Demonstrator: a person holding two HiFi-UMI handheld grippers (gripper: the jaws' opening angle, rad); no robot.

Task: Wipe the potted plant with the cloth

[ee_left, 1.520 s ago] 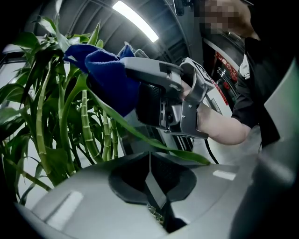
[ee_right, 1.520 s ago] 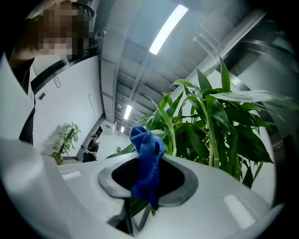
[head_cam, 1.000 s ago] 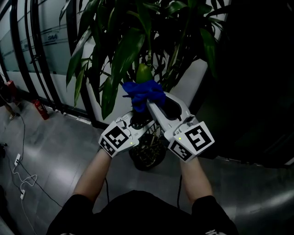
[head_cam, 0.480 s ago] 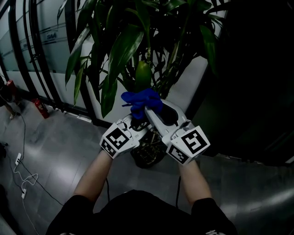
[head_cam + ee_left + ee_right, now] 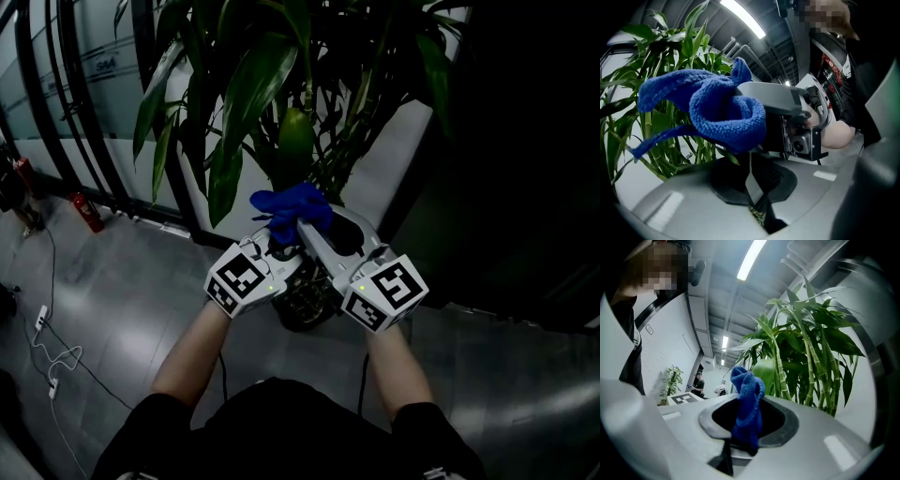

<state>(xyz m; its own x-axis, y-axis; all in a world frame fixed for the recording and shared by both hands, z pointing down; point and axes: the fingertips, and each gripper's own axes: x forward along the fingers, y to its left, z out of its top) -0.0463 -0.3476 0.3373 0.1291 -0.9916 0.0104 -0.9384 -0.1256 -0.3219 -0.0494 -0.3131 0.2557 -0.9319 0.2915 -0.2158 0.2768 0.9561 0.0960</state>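
Just in front of the plant (image 5: 251, 94), above the dark pot (image 5: 302, 305) that its stalks rise from, the left gripper (image 5: 278, 247) has its jaws drawn together; whether they pinch anything is unclear. Beside it, the right gripper (image 5: 303, 218) is clamped on the blue cloth (image 5: 292, 202), bunched right by a pale leaf (image 5: 295, 141) of the plant.

The cloth (image 5: 292, 208) is a deep, even blue with a nubby towelling weave (plainest in the left gripper view). The plant (image 5: 246, 103) has dark green leaves. One lighter yellow-green leaf (image 5: 295, 141) sits just above the cloth, and pale green ringed stems (image 5: 806, 366) show at the right of the right gripper view. The left gripper (image 5: 757, 208) and right gripper (image 5: 302, 221) have pale grey shells and cubes with black-and-white square markers. At the head view's left edge, a red canister (image 5: 86, 212) stands on the glossy grey floor (image 5: 122, 309).
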